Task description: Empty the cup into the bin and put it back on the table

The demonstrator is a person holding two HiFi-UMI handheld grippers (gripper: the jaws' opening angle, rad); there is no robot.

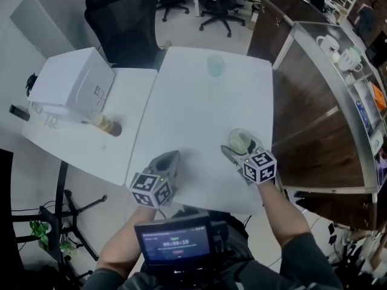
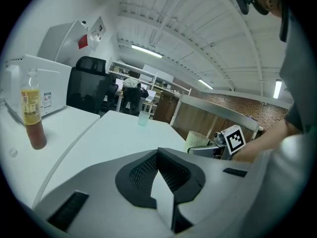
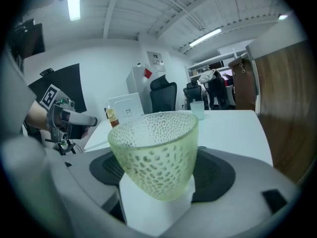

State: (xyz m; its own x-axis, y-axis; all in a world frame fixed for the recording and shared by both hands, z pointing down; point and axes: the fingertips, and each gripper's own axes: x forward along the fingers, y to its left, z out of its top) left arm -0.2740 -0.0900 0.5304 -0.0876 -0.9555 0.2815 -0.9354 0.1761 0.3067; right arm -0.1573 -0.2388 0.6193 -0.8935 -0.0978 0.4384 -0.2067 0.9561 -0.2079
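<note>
A white office table lies below me. My right gripper has its jaws set wide and clamped on either side of the pale green dimpled cup. The cup is upright over the table's near right part; I cannot tell whether its base touches the top. My left gripper has its jaws closed, tips meeting, with nothing between them.

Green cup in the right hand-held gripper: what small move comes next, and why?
Probably lower it onto the white table and let go: the cup is upright, clamped in the right hand-held gripper, low over that table.
</note>
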